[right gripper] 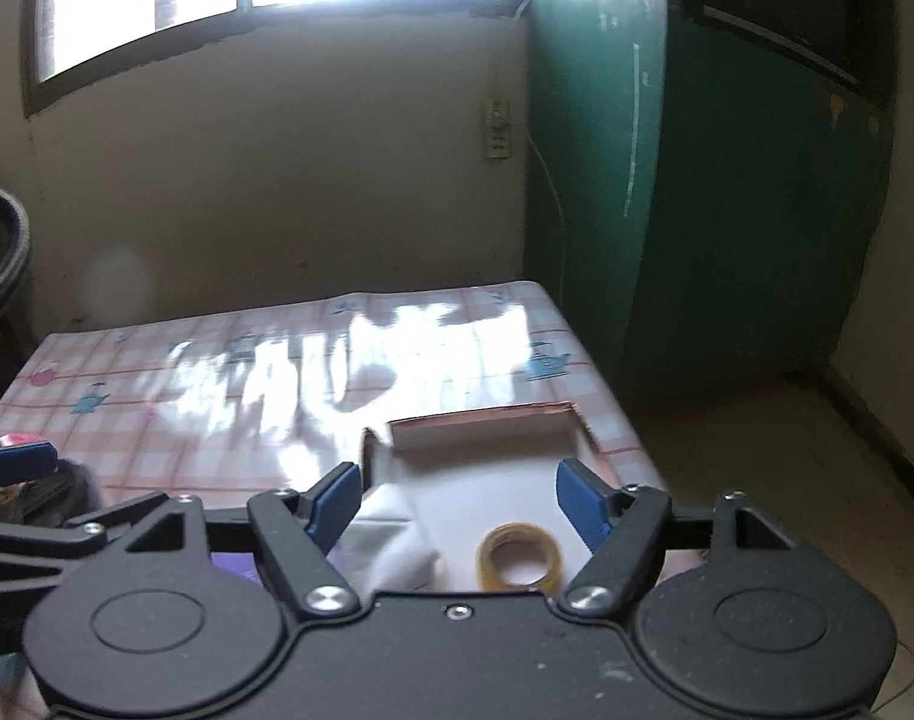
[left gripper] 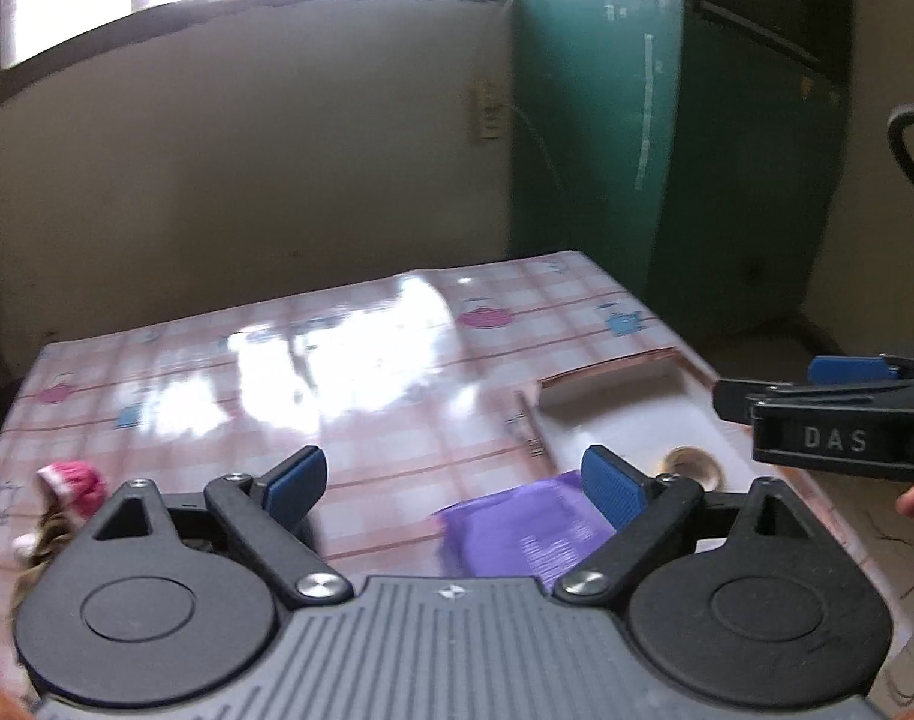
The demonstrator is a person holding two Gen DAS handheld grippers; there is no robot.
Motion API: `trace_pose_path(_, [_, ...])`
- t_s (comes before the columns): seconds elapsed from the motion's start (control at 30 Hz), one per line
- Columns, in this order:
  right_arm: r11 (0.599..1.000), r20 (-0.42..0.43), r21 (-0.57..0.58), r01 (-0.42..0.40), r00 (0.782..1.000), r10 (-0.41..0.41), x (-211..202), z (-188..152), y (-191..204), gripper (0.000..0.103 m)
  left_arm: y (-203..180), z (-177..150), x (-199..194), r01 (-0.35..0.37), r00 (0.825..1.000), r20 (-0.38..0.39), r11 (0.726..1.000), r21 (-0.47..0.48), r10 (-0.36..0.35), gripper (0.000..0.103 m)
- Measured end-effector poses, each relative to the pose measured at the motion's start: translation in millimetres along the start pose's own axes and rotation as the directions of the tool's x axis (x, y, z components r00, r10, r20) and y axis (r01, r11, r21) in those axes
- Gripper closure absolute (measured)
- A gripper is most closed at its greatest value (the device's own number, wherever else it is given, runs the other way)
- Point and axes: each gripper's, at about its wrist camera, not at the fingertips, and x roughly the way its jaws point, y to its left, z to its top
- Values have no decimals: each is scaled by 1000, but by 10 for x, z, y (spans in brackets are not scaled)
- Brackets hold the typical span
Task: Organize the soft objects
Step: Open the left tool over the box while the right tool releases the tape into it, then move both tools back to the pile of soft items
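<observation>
Doll [left gripper: 67,498], pink hat, at counter [left gripper: 349,372] left edge; purple pack [left gripper: 517,531] near right front, poss. soft, blurry. Left tool [left gripper: 457,483] & right tool [right gripper: 460,495] both spread wide, nothing held.

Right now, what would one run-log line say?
left gripper: open, empty | right gripper: open, empty | purple packet, tape roll, doll: untouched

Both wrist cameras are looking forward, low over the table's [left gripper: 361,420] near edge toward the window wall, sharing the box [right gripper: 493,468].
</observation>
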Motion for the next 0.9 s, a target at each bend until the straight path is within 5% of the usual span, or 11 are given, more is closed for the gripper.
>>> trace_pose_path(0.9, [984,-15,-102,-149,989,148,-187,-259,1444,18,1040,-350,-521,-173,985,-15,977,-127,172,8])
